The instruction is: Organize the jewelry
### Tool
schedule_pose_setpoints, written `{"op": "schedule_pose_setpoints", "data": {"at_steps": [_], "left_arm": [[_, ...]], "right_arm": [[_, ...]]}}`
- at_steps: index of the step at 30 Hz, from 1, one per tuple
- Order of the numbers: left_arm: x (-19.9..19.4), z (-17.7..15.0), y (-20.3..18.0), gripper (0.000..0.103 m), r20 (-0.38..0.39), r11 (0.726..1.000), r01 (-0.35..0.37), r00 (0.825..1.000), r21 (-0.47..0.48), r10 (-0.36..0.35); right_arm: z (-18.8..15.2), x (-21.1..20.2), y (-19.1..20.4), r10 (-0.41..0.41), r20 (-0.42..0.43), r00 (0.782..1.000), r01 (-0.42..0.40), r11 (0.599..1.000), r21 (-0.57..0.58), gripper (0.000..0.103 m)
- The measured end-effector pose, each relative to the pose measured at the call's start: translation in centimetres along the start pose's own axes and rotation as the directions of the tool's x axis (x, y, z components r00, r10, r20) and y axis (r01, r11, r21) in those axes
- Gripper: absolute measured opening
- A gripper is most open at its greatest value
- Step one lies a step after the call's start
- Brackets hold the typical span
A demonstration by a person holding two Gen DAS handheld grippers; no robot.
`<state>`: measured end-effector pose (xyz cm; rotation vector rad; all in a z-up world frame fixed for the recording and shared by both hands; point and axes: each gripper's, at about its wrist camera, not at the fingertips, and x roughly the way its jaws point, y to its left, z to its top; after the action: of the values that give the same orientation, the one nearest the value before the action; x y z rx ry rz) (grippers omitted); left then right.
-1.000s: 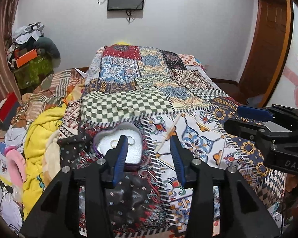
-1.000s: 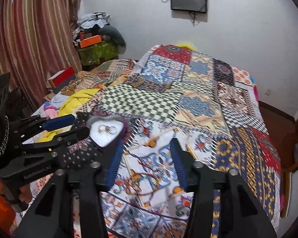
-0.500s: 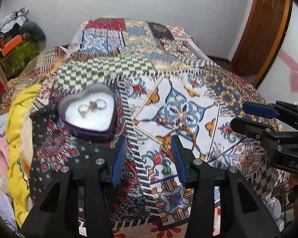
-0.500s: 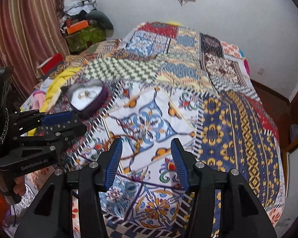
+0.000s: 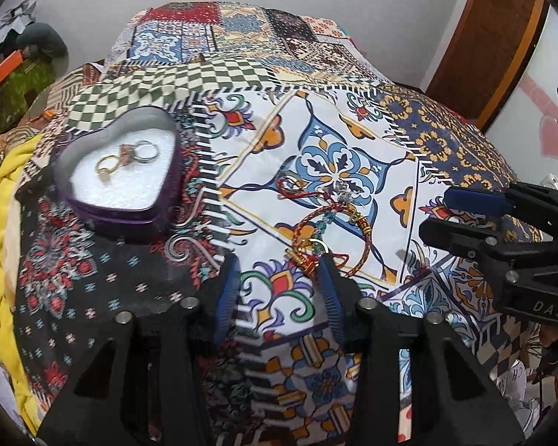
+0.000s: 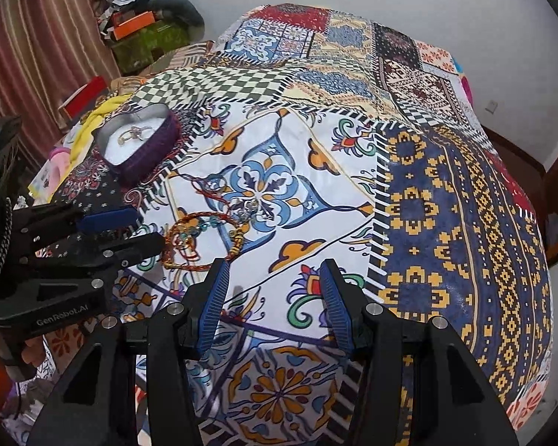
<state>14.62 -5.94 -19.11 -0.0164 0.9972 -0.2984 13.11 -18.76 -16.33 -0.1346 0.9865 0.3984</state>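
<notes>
While both grippers gape: beaded cord bracelets (image 5: pixel 327 219) beside ring-filled heart tin (image 5: pixel 119 171).

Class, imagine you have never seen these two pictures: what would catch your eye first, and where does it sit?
The loud patchwork bedspread fills both views. On its left side sits a purple heart-shaped box with rings on its white lining. Nearer the middle, a tangle of red and gold bracelets lies on the white tile pattern, just ahead of the open left gripper; the right gripper hangs open beside it.
</notes>
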Motion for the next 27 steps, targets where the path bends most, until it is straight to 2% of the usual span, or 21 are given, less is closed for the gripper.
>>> {"op": "schedule_pose_setpoints", "data": {"at_steps": [6,10,11,14,22,27], "left_arm": [[1.2,0.3,-0.2,0.017,-0.013,0.999,0.051,0.999,-0.01,-0.051],[1.2,0.2,-0.4,0.015,-0.005,0.998,0.056,0.998,-0.001,-0.056],[1.1,0.1,-0.4,0.007,-0.004,0.998,0.057,0.998,0.001,-0.057],[0.6,0.0,-0.3,0.001,0.008,0.998,0.063,0.998,-0.006,-0.063],[-1.9,0.4,0.4,0.0,0.07,0.999,0.043,0.997,-0.003,-0.042],[-2.1,0.3,0.6,0.001,0.048,0.999,0.047,0.998,0.003,-0.047]], "right_arm": [[0.3,0.1,-0.7,0.011,0.007,1.0,-0.011,1.0,0.024,0.047],[0.2,0.6,-0.6,0.024,0.001,1.0,-0.024,0.999,0.036,0.047],[0.1,0.7,-0.5,0.027,-0.003,1.0,-0.027,0.999,0.035,0.047],[0.1,0.9,-0.3,0.03,-0.007,1.0,-0.03,0.999,0.028,0.047],[0.5,0.6,0.1,0.039,0.004,0.999,-0.039,0.999,0.015,0.047],[0.6,1.0,0.8,0.044,-0.007,0.999,-0.044,0.999,0.003,0.047]]}}
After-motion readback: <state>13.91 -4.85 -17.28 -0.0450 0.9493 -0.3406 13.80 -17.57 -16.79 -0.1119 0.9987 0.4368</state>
